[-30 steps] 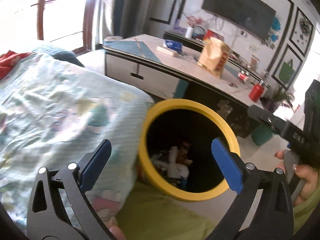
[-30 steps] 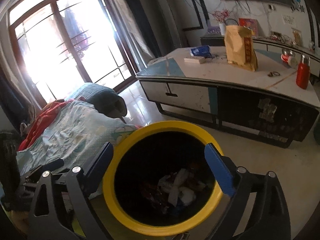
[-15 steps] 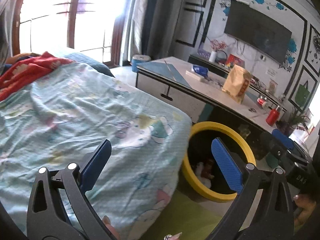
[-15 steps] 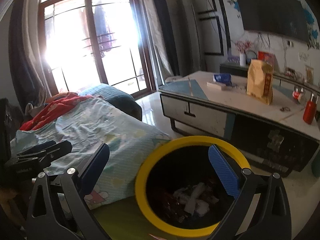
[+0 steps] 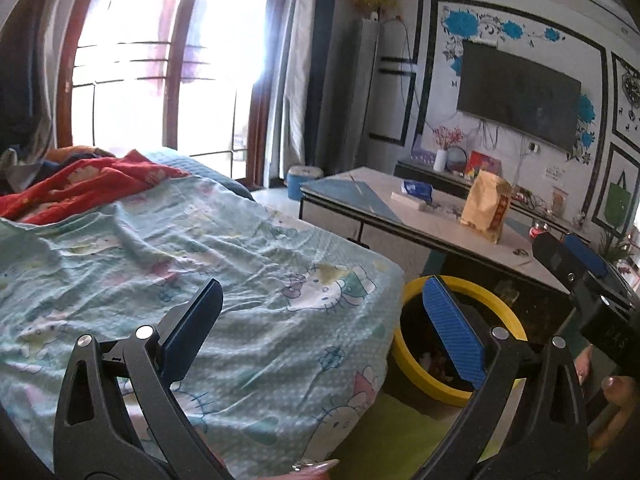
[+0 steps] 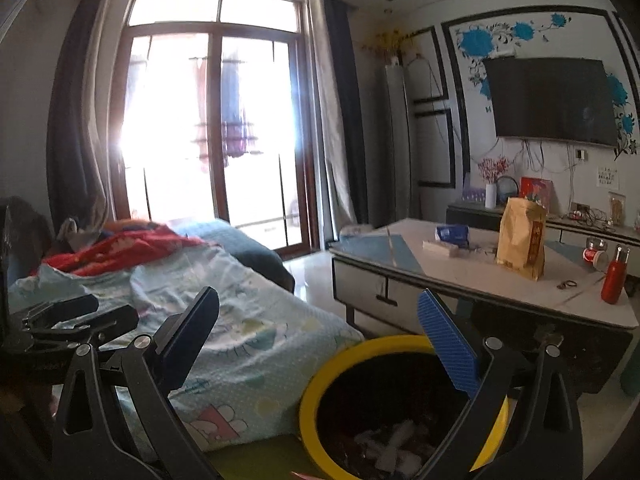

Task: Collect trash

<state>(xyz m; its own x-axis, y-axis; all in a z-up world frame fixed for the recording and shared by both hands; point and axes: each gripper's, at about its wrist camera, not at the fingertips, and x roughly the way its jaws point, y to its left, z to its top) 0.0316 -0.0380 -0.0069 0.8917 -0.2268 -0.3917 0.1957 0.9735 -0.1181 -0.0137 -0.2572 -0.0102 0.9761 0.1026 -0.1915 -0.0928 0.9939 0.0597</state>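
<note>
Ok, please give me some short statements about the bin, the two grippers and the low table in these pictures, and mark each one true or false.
1. The left gripper holds a piece of trash. False: its jaws are open with nothing between them.
2. The yellow-rimmed bin already has trash inside. True: pale crumpled pieces lie at its bottom.
3. The bin stands on the low table. False: it stands on the floor beside the bed.
4. The right gripper is open and empty. True.
5. A tan paper bag stands upright on the low table. True.
6. The red bottle lies inside the bin. False: it stands on the table.
</note>
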